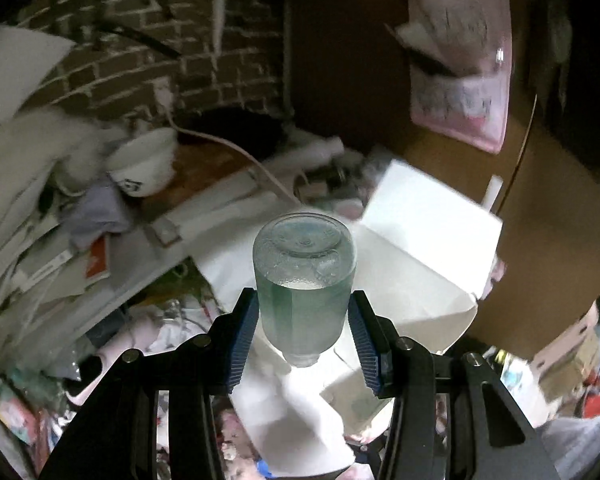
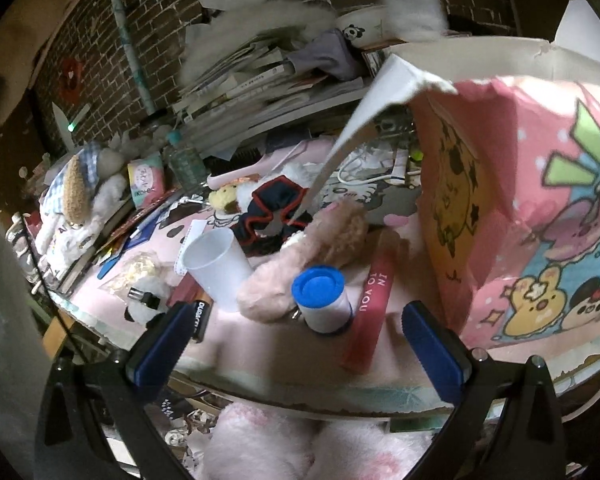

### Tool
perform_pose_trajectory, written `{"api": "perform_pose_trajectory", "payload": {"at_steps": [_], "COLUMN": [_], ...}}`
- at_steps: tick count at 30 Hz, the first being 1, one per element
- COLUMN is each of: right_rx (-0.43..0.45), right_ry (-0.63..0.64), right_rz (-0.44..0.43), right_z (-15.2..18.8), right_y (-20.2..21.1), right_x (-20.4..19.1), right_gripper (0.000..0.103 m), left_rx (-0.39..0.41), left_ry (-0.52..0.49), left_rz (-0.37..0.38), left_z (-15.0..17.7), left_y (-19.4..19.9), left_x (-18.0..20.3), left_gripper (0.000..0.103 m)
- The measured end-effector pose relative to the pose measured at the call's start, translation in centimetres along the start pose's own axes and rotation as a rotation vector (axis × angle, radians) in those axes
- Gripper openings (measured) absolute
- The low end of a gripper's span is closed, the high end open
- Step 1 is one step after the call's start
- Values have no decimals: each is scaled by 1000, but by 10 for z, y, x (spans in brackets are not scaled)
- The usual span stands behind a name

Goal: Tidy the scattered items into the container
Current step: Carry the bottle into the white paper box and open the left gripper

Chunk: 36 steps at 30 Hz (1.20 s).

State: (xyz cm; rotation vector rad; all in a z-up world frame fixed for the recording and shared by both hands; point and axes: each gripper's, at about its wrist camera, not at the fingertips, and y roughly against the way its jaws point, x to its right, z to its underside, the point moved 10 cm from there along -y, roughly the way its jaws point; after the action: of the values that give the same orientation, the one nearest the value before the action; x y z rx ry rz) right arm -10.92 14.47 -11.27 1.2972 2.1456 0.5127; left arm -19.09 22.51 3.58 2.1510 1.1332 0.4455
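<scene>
In the left wrist view my left gripper (image 1: 305,320) is shut on a clear water bottle (image 1: 305,280), held base away from me above the open white inside of the container box (image 1: 416,264). In the right wrist view my right gripper (image 2: 300,344) is open and empty, low over the table. Just ahead of it stands a small white canister with a blue lid (image 2: 321,300). A translucent plastic cup (image 2: 216,264) lies to its left, with a pink plush toy (image 2: 312,256) behind. The pink cartoon-printed box (image 2: 532,216) with a white flap stands at the right.
A red booklet (image 2: 370,312) lies right of the canister. A sailor-dressed plush (image 2: 256,204), a green-capped bottle (image 2: 184,160), stacked books and papers (image 2: 252,84) and a panda bowl (image 2: 360,26) crowd the back. A brick wall (image 1: 152,60) is behind. Pink fluffy slippers (image 2: 300,444) sit below the table edge.
</scene>
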Motion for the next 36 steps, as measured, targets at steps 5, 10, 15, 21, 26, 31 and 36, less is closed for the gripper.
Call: {"api": "perform_pose_trajectory", "payload": {"at_steps": [5,10,15,21,26,31,36], "right_rx": [0,4,26,34,35,38,35], "right_ry": [-14,-29,-69,-61,-84,-90,-93], "right_rz": [-18,-29,-64,-49,-55,-51,-50], "right_z": [1,2,-2,0,1,2,0], "right_y": [0,1,1,-4,-4,-4,-5], "right_x": [1,5,7,5,10,12,13], "right_gripper": [103,103,103,103,103,103,103], "left_rx": [-105,-161,-218,-261,-240,-232,-214], "left_ry": [-45,-60,-69,-67,-57,-57,-61], "left_rz": [-12,-21,-21,-42,-55,-53,-30], "left_z": [11,20,30,42,37,36,35], "left_y": [-26,-43,-62,-73,-65,-62,-58], "left_x": [11,15,19,12,7,4,7], "left_gripper": [42,42,42,42,39,40,59]}}
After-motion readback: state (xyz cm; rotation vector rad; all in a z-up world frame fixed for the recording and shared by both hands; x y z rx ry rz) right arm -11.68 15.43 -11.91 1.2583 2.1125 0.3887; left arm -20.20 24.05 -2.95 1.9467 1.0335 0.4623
